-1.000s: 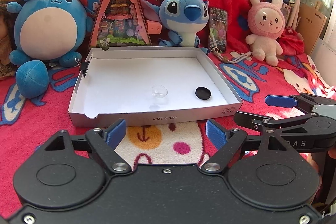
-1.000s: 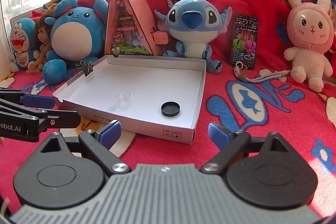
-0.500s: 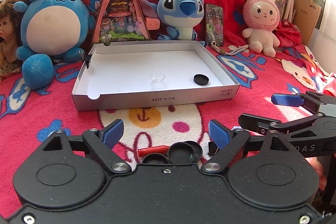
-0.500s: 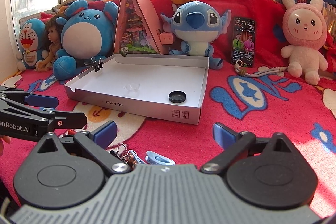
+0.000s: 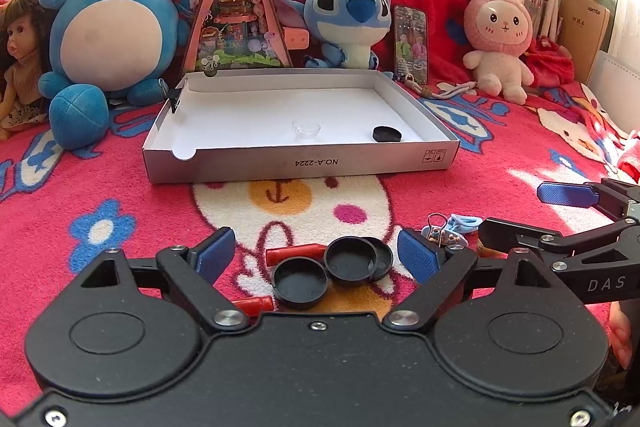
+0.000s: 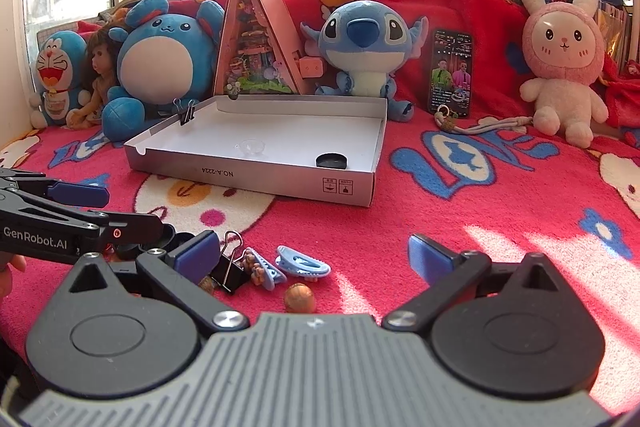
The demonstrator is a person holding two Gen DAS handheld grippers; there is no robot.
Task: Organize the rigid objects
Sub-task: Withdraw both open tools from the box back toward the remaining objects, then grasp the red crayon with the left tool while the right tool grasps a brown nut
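Three round black caps, overlapping, shallow and hollow, beside a red tube.

Three black caps lie overlapped on the blanket; another sits inside the box.

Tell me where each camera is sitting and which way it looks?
Left wrist: on the left gripper, looking forward and down over black caps to the white box; the right gripper and part of a hand show at right.
Right wrist: on the right gripper, looking over a binder clip and blue hair clips; the left gripper pokes in at left.
Shared: box, Stitch plush, red blanket.
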